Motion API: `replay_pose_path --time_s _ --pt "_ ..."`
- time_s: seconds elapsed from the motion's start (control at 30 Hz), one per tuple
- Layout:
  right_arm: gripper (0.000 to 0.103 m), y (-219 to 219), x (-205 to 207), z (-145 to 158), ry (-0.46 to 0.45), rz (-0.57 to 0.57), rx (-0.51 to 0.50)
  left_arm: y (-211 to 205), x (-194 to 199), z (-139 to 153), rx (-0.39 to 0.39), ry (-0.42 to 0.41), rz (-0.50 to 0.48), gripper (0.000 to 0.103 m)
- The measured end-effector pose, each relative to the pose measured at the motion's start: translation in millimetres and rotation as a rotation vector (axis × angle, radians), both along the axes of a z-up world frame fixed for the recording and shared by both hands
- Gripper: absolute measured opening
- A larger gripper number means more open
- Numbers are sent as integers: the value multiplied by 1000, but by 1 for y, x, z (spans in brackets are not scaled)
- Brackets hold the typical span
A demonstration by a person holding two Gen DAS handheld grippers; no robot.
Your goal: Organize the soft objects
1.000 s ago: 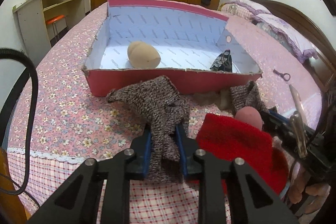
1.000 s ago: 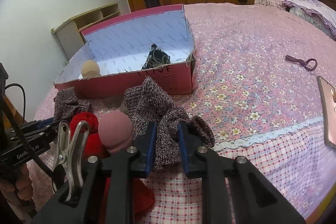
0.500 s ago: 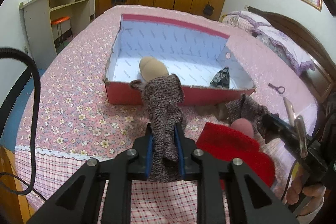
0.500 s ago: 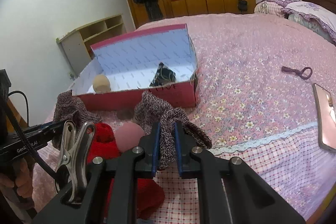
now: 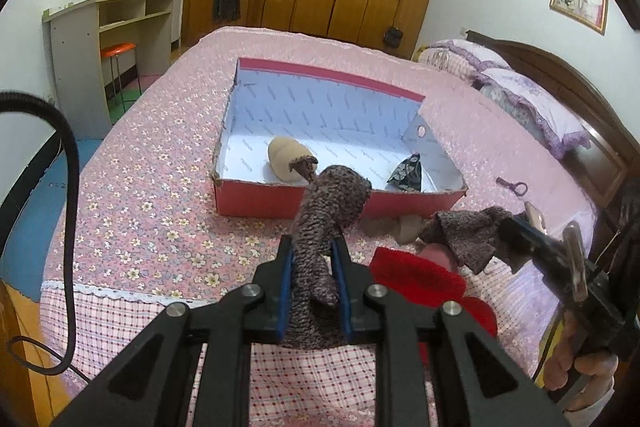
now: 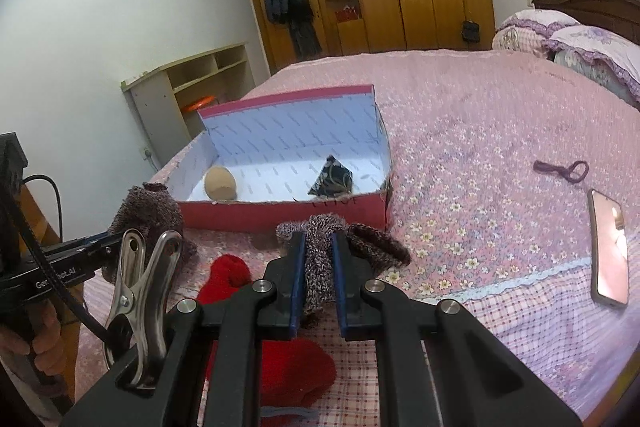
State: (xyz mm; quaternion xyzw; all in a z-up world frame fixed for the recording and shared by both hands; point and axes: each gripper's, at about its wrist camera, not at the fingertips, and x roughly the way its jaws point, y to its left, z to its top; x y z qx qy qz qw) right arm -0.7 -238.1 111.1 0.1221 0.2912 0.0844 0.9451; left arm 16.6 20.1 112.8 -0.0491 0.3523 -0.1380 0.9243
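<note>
Both the left gripper (image 5: 313,263) and right gripper (image 6: 319,259) clamp nubbly marled knit socks (image 5: 328,211) before the red cardboard box (image 6: 280,217).

Red knit item (image 6: 296,367) half hidden behind the hand-held gripper's frame, lettering on the box front (image 6: 332,203) perhaps illegible
</note>
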Motion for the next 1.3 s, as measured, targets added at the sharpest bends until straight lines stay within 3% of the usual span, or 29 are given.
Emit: replay_pose_path --time_s 0.73,1.3 --pt "14 22 -18 47 -94 69 -59 -1 -23 51 41 -98 2 19" --pt "14 33 0 77 -121 111 -91 2 4 75 48 -122 24 19"
